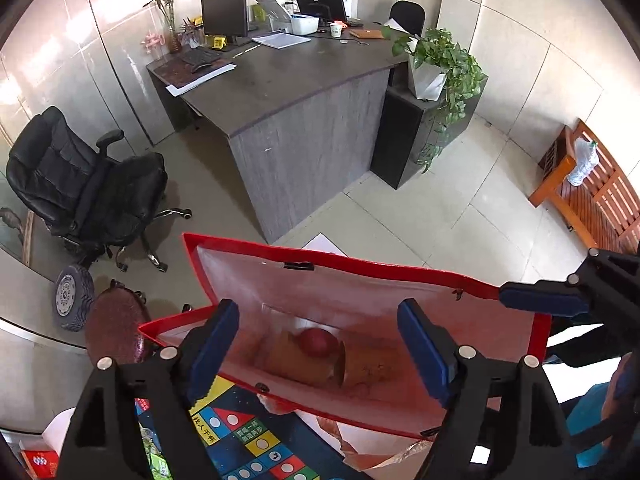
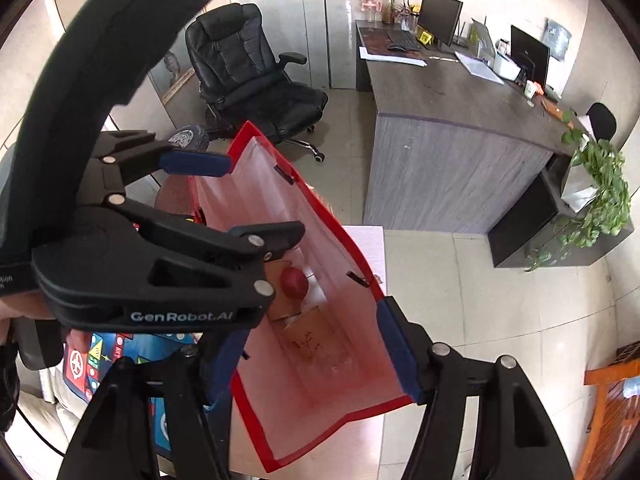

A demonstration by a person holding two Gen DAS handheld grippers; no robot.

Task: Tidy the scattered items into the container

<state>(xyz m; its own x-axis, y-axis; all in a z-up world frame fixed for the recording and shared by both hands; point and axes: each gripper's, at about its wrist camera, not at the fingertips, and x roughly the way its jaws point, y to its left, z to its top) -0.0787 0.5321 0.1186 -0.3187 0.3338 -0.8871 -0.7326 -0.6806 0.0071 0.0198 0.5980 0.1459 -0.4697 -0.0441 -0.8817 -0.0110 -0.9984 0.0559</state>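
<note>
A red bag (image 1: 360, 272) with a pale lining stands open below both grippers; it also shows in the right wrist view (image 2: 352, 248). Inside lie a red apple (image 1: 318, 342) and two brown paper cups (image 1: 304, 360), also seen in the right wrist view as apple (image 2: 294, 282) and cup (image 2: 310, 338). My left gripper (image 1: 320, 352) is open and empty above the bag mouth. My right gripper (image 2: 312, 360) is open, its fingers either side of the bag's end; one blue pad (image 2: 398, 352) lies against the rim. The left gripper (image 2: 224, 200) crosses the right wrist view.
A colourful game mat (image 1: 240, 436) lies under the bag. A black office chair (image 1: 84, 184), a grey desk (image 1: 304, 92) with monitors, a potted plant (image 1: 436, 64), a wooden bench (image 1: 592, 196) and a small wheel (image 1: 72, 296) surround the tiled floor.
</note>
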